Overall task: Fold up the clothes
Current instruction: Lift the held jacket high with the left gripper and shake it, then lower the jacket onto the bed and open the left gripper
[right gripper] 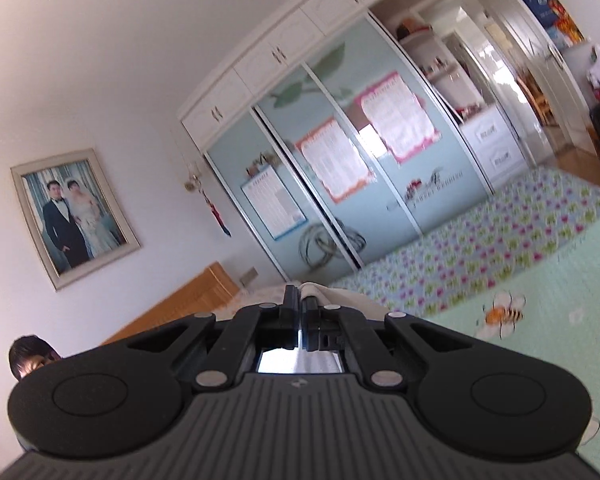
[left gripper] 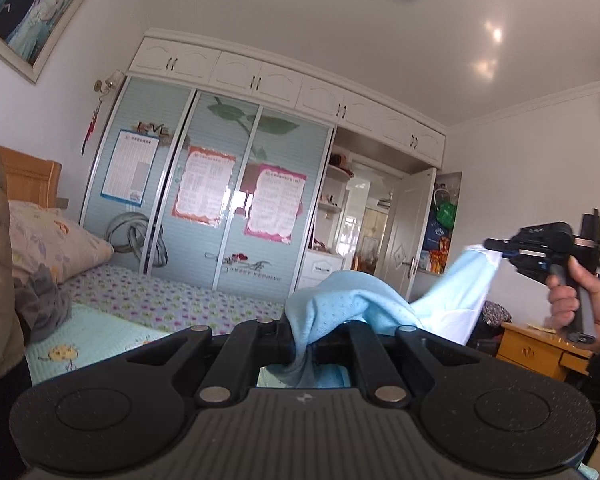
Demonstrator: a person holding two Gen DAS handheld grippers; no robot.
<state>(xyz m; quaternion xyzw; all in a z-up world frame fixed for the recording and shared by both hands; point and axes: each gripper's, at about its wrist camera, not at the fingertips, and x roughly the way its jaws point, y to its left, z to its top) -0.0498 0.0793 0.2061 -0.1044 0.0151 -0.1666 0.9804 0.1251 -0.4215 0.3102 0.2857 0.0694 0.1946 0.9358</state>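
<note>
Both jaws are clamping the light blue garment (left gripper: 356, 300): left gripper (left gripper: 300, 344), right gripper (left gripper: 490, 245). I'd be drawing it taut above the bed (left gripper: 148, 300) before lowering it flat.

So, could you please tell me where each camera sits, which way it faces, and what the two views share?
Left wrist: on the left hand-held gripper, facing level toward the wardrobe; its fingers pinch the light blue garment; the right hand shows.
Right wrist: on the right hand-held gripper, rolled, facing the same wardrobe; jaws shut on fabric.
Shared: wardrobe, bed, framed photo.
</note>
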